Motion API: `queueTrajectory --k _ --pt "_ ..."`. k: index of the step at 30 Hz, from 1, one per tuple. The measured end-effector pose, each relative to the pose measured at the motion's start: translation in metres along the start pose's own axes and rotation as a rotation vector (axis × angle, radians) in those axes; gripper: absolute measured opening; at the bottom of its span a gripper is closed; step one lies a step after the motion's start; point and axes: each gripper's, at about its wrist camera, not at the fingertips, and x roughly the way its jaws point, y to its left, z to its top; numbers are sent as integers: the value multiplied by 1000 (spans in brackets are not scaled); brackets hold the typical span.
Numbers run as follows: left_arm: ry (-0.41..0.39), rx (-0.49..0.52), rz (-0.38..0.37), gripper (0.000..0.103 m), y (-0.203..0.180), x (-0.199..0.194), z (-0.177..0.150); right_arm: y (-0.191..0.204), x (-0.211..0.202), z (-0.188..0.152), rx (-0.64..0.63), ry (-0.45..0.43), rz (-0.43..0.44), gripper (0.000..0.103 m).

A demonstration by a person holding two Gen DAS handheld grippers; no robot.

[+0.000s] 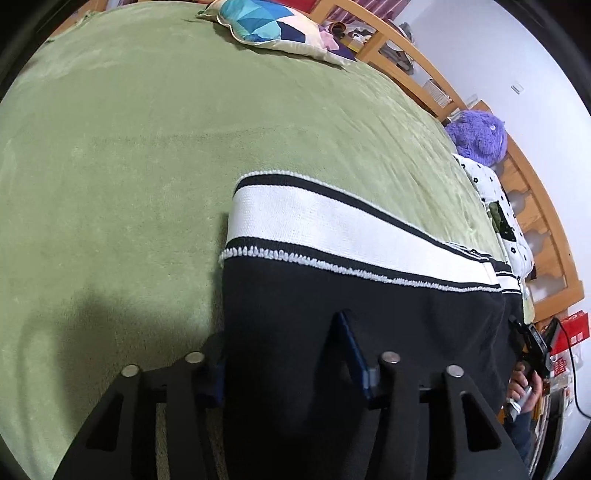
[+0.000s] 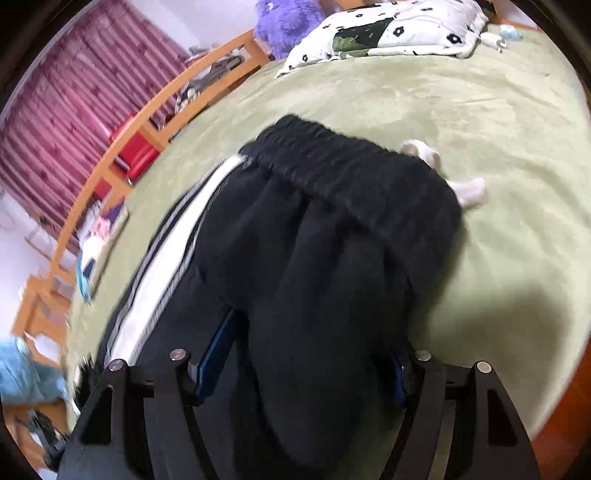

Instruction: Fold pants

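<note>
Black pants with a white side stripe (image 1: 332,229) lie on a green bed cover (image 1: 129,147). In the left wrist view my left gripper (image 1: 284,347) is open, its jaws wide apart, with the black cloth (image 1: 369,314) between the fingers; the left finger (image 1: 216,354) is at the cloth's edge. In the right wrist view my right gripper (image 2: 314,343) is open over the black pants (image 2: 332,240), near the elastic waistband (image 2: 332,155). The cloth bulges between its fingers. A white drawstring (image 2: 469,188) pokes out beside the waistband.
A colourful pillow (image 1: 280,29) lies at the far side of the bed. A purple plush toy (image 1: 476,136) and a white flowered pillow (image 2: 388,33) lie near the wooden bed frame (image 1: 535,206). A red curtain (image 2: 74,110) hangs behind the frame.
</note>
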Motion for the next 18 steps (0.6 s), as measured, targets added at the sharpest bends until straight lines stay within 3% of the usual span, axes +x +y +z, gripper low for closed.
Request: queueTrajectory --k 2,3,4,8,12,16,18 --pt "-5 -15 -9 20 1 -3 0 -1 11 9 32 -2 21 61" --pt "-7 -16 -22 13 1 -7 1 1 12 10 32 -10 33 39" --pt "-11 -10 -28 12 0 -10 2 2 12 8 33 -14 69 25" --pt "-96 81 -16 12 -13 -39 6 36 -9 5 -41 -86 33 17" --pt "-92 2 -108 12 11 -63 18 67 -37 3 -48 -113 53 16" --pt "-145 51 -49 11 27 -88 21 109 -56 -11 -102 -127 78 15" --pt "-167 26 -38 11 51 -109 27 135 -60 -22 -113 -120 111 15"
